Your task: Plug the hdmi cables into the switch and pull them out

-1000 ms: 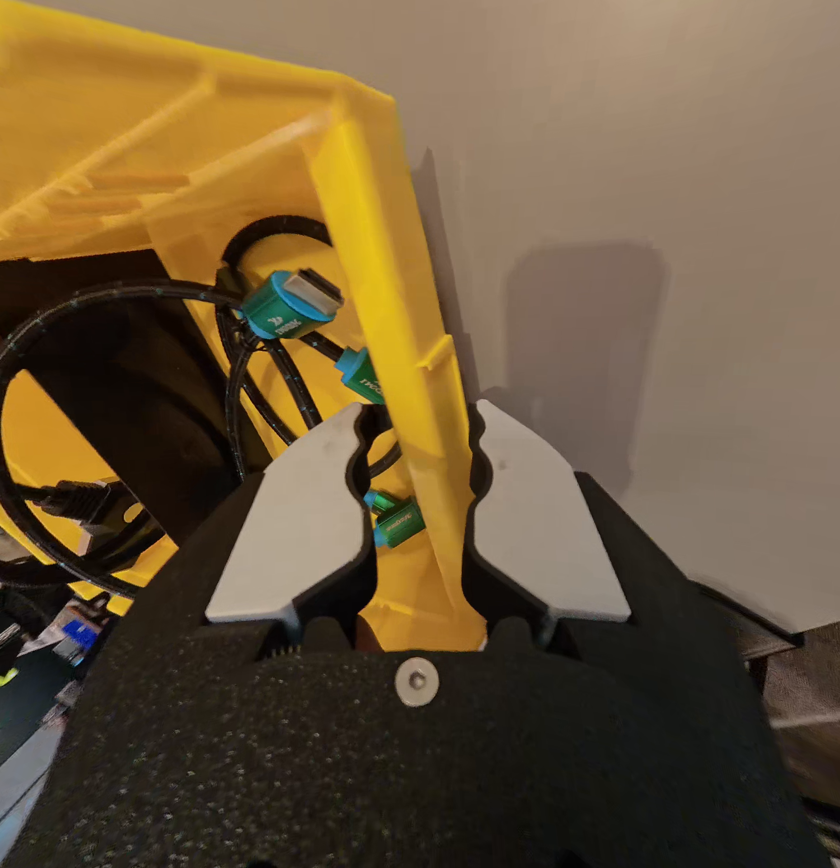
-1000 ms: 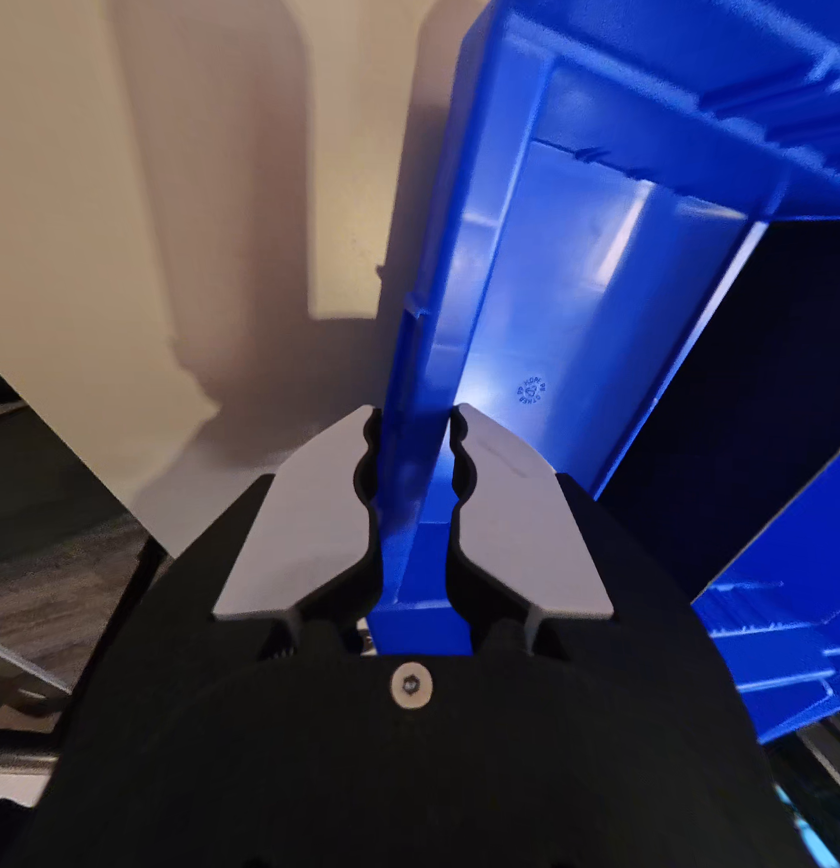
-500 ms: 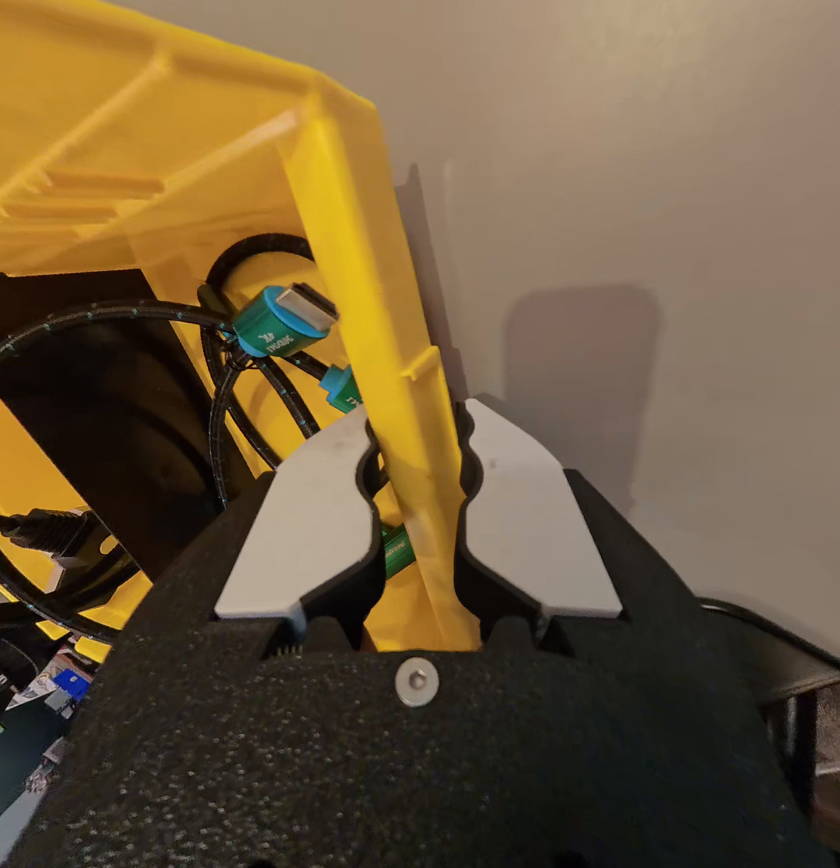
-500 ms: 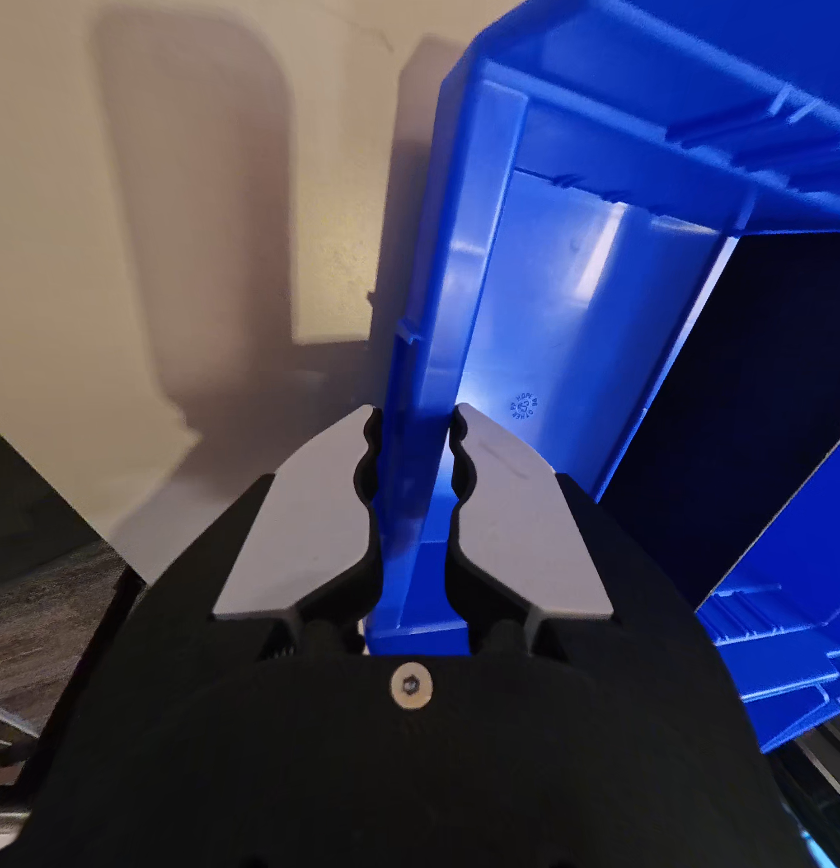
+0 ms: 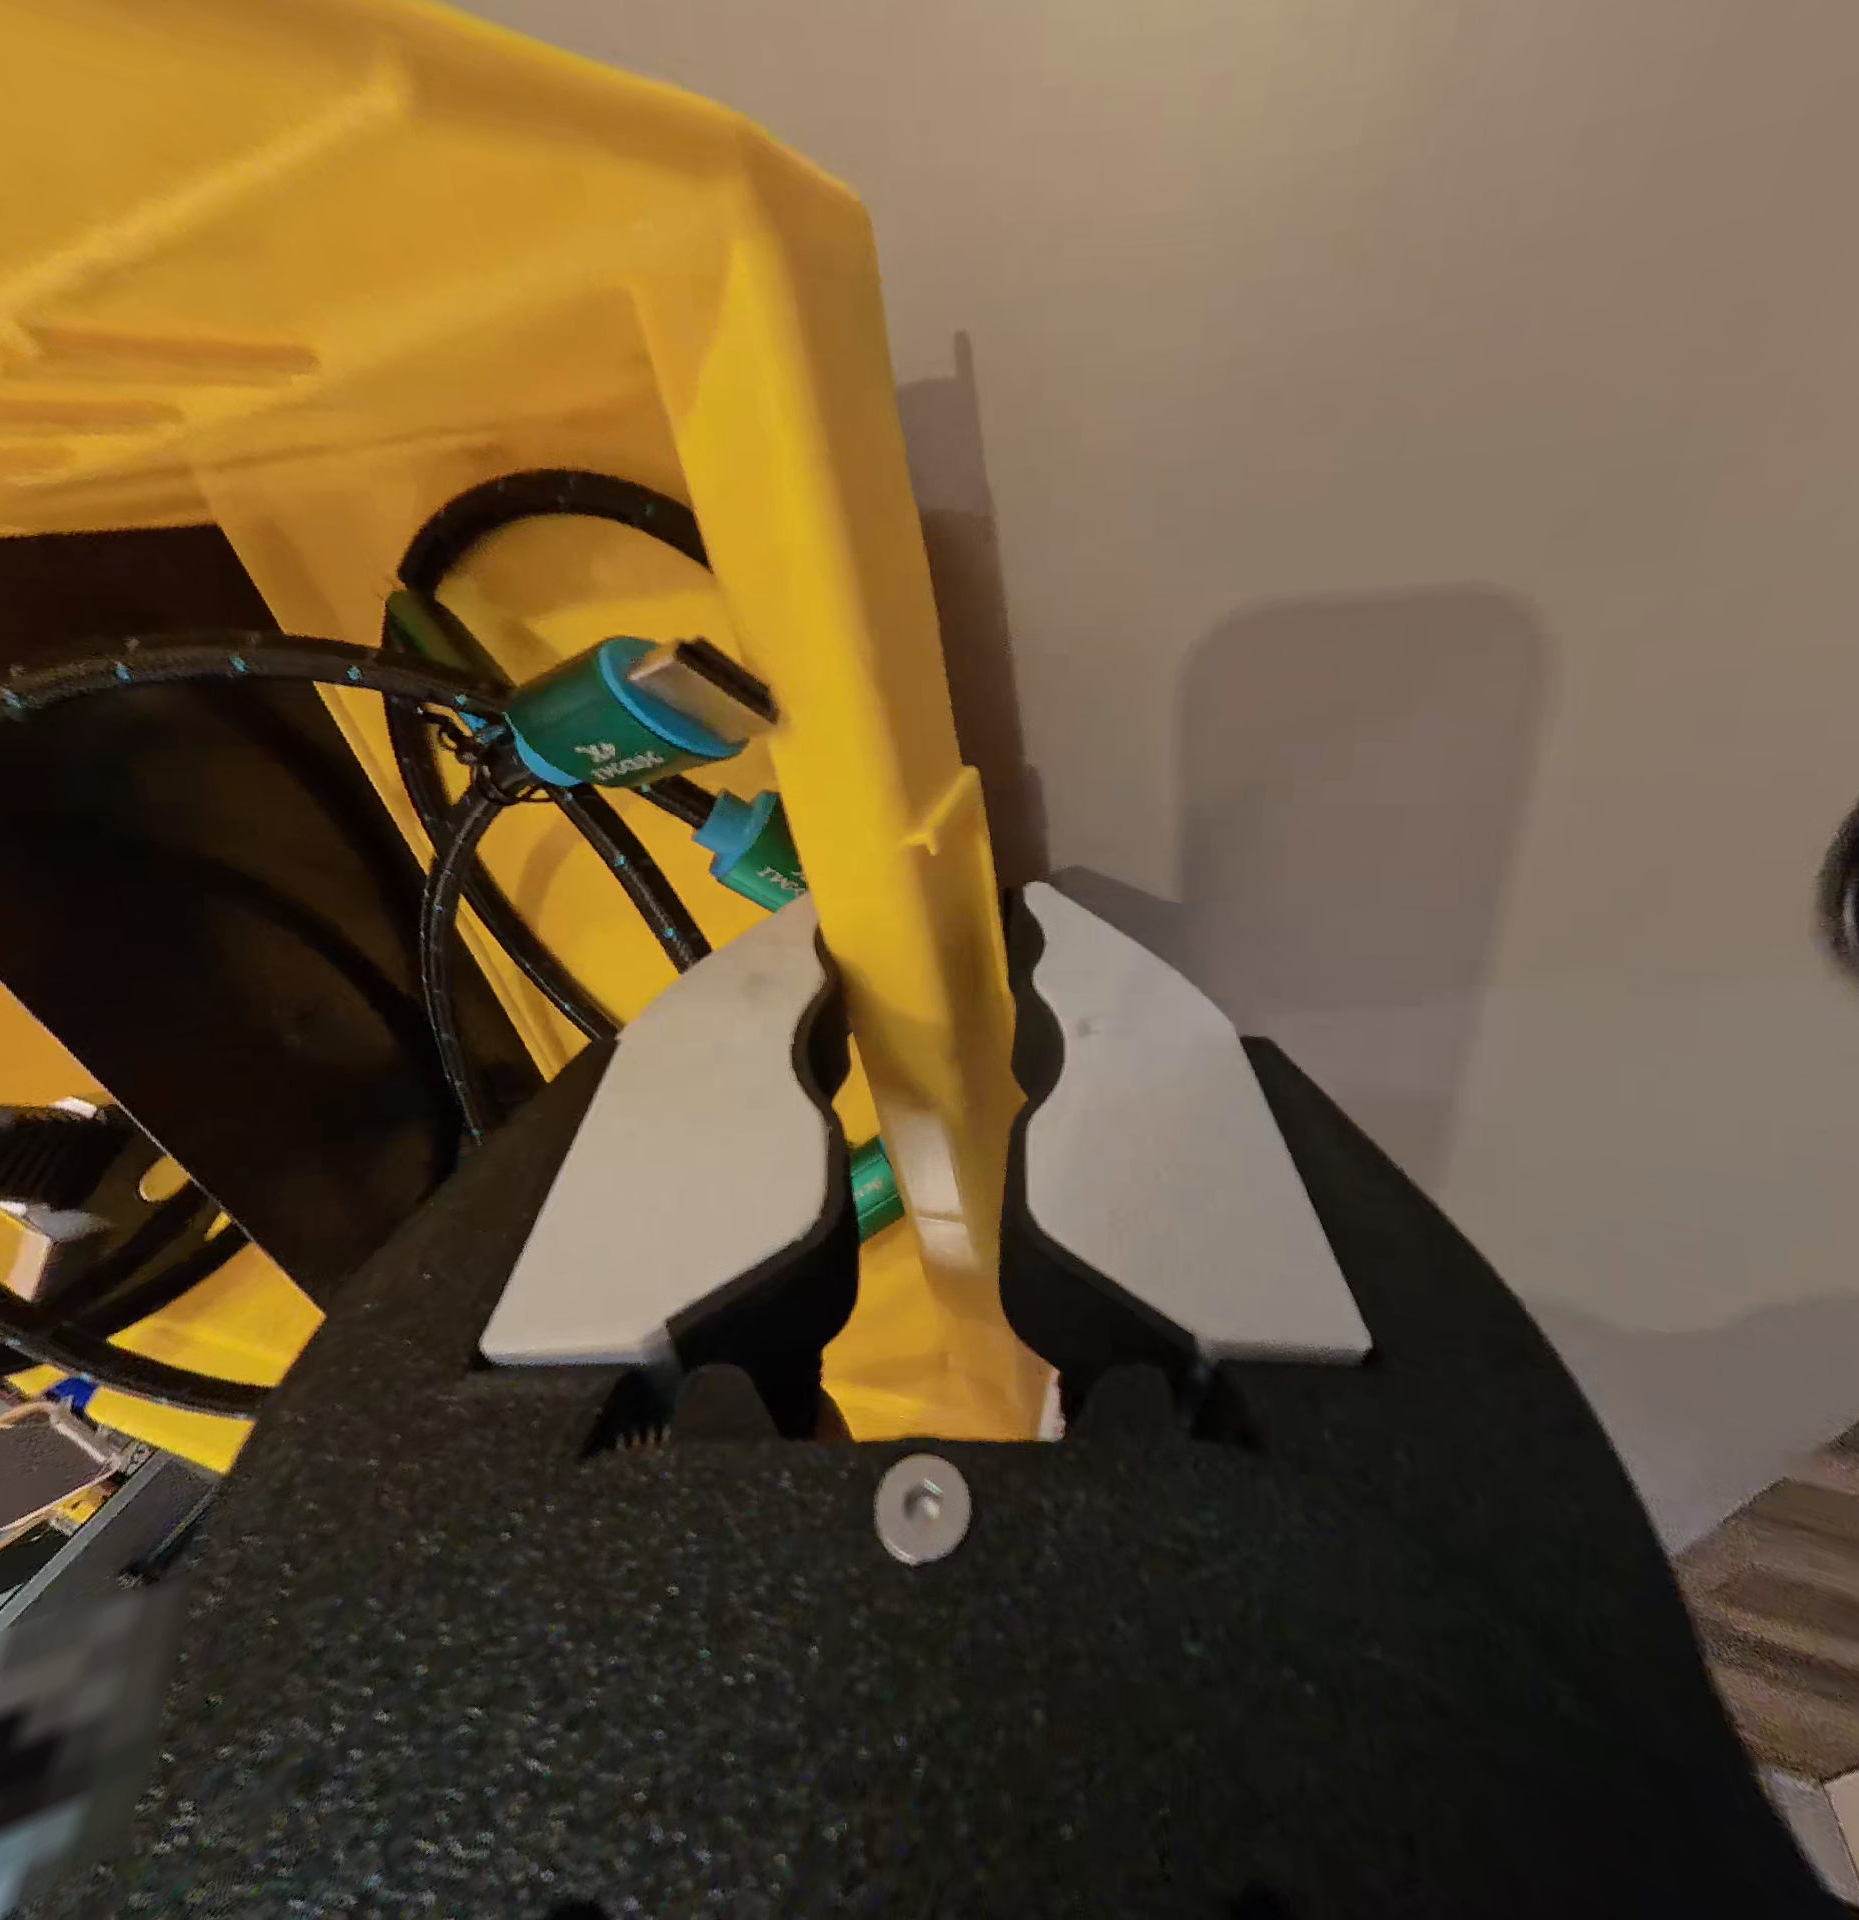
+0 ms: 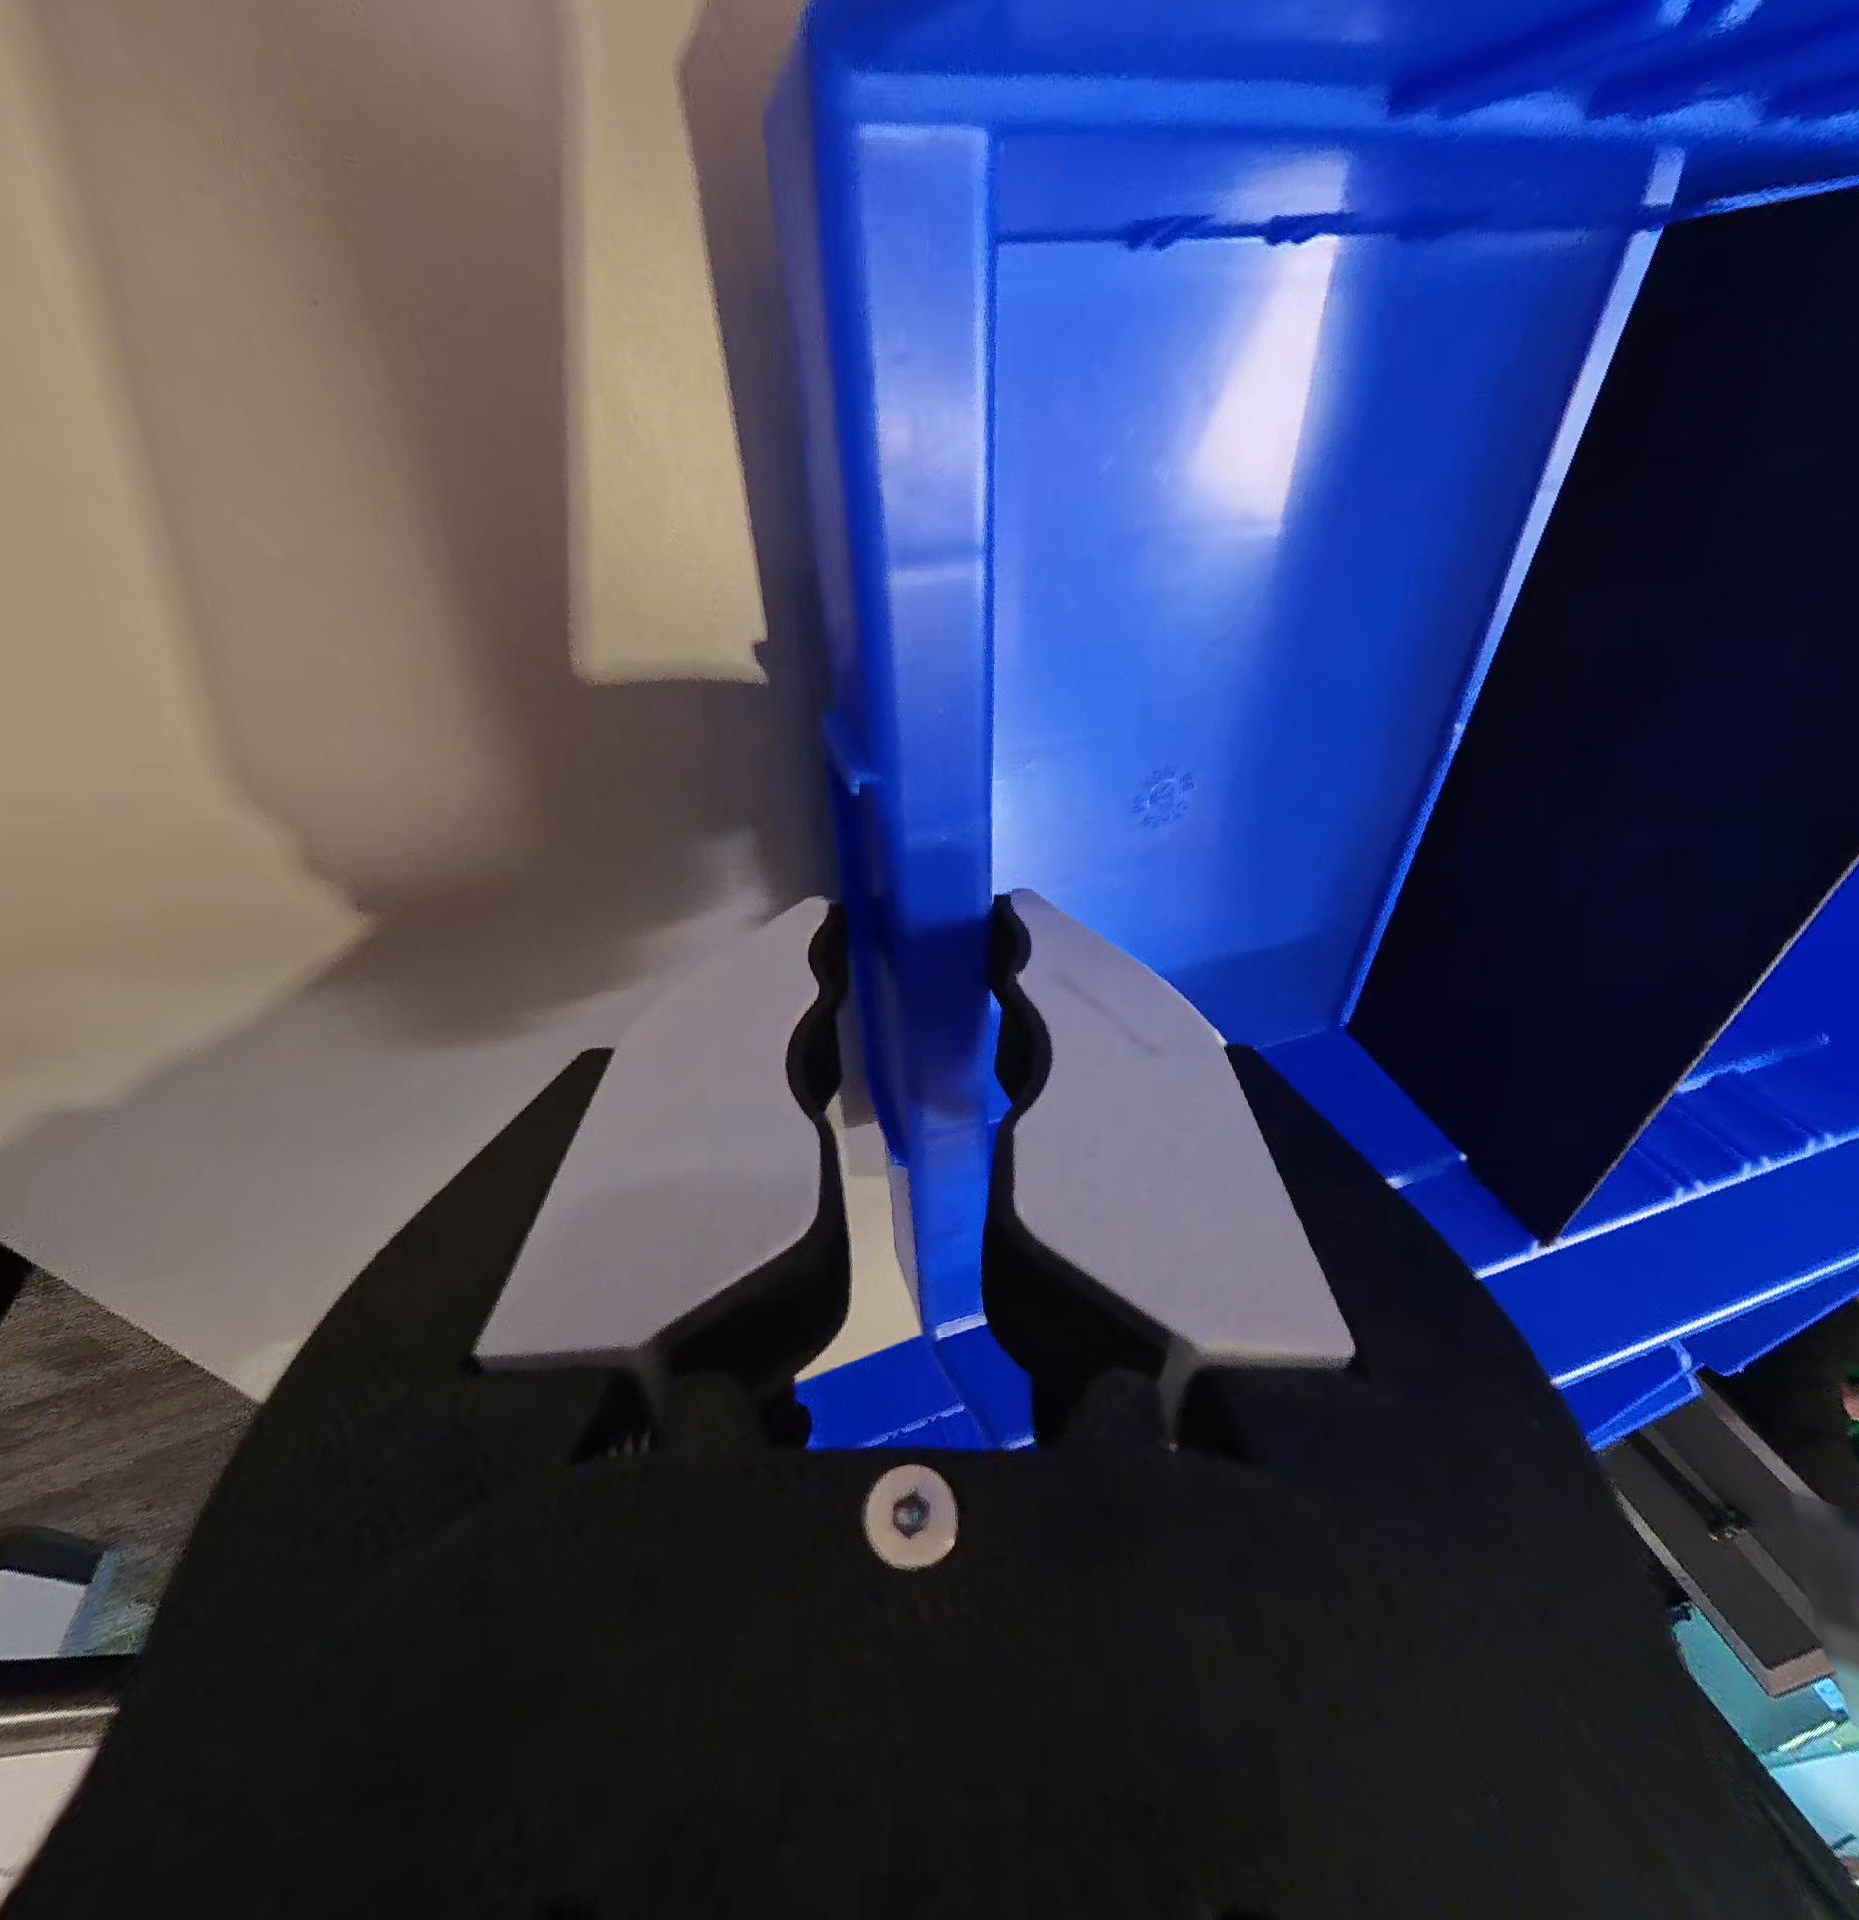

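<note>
My left gripper (image 5: 914, 914) is shut on the side wall of a yellow bin (image 5: 800, 468). Inside the bin lie black braided HDMI cables (image 5: 177, 665). One teal plug (image 5: 634, 717) with a bare metal tip points at the wall, a second teal plug (image 5: 753, 852) lies below it, and a green plug (image 5: 873, 1195) shows between my fingers. My right gripper (image 6: 914, 914) is shut on the side wall of a blue bin (image 6: 925, 520), which looks empty. I cannot make out a switch in either view.
Both bins are over a pale table (image 5: 1424, 312), with its edge and a wood floor (image 5: 1787, 1610) beyond. A black plug (image 5: 31, 1153) sits at the yellow bin's left. A dark panel (image 6: 1683, 675) fills the blue bin's opening. Clutter (image 6: 1839, 1714) lies at the lower right.
My left gripper has closed onto the yellow bin's wall, after standing wider around it. The right gripper has kept its grip on the blue bin. Both bins have shifted in view.
</note>
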{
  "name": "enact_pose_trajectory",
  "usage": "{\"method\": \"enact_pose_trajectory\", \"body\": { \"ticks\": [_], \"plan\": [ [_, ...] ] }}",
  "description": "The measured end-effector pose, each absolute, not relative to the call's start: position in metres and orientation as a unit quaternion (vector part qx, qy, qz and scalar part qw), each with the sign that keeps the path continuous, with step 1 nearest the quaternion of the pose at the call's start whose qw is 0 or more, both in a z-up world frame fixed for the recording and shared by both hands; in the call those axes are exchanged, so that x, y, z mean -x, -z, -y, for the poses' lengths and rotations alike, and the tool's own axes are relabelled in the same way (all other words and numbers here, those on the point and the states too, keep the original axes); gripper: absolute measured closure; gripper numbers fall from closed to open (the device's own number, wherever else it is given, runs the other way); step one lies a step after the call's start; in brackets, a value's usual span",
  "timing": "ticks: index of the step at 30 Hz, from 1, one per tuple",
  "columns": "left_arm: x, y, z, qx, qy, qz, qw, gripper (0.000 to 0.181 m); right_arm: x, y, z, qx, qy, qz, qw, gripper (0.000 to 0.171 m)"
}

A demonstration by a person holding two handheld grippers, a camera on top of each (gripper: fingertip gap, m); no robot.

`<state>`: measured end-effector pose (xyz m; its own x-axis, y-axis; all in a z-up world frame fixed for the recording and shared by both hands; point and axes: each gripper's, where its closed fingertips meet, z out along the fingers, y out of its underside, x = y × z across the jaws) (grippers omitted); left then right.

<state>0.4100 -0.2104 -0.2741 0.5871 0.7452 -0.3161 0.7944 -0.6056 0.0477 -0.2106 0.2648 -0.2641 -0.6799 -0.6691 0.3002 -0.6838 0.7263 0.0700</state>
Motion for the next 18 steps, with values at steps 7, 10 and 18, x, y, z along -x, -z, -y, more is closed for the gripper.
{"method": "enact_pose_trajectory", "body": {
  "ticks": [7, 10, 18],
  "plan": [
    [-0.422, 0.274, 0.215, -0.885, 0.138, -0.434, 0.100, 0.154, 0.224, 0.264, -0.259, -0.383, -0.034, 0.908, 0.169, 0.144],
    [-0.426, 0.274, 0.210, -0.884, 0.140, -0.436, 0.098, 0.154, 0.235, 0.264, -0.261, -0.390, -0.036, 0.903, 0.178, 0.144],
    [-0.419, 0.266, 0.191, -0.848, 0.169, -0.503, 0.013, 0.146, 0.242, 0.254, -0.264, -0.365, -0.068, 0.911, 0.181, 0.137]
  ]
}}
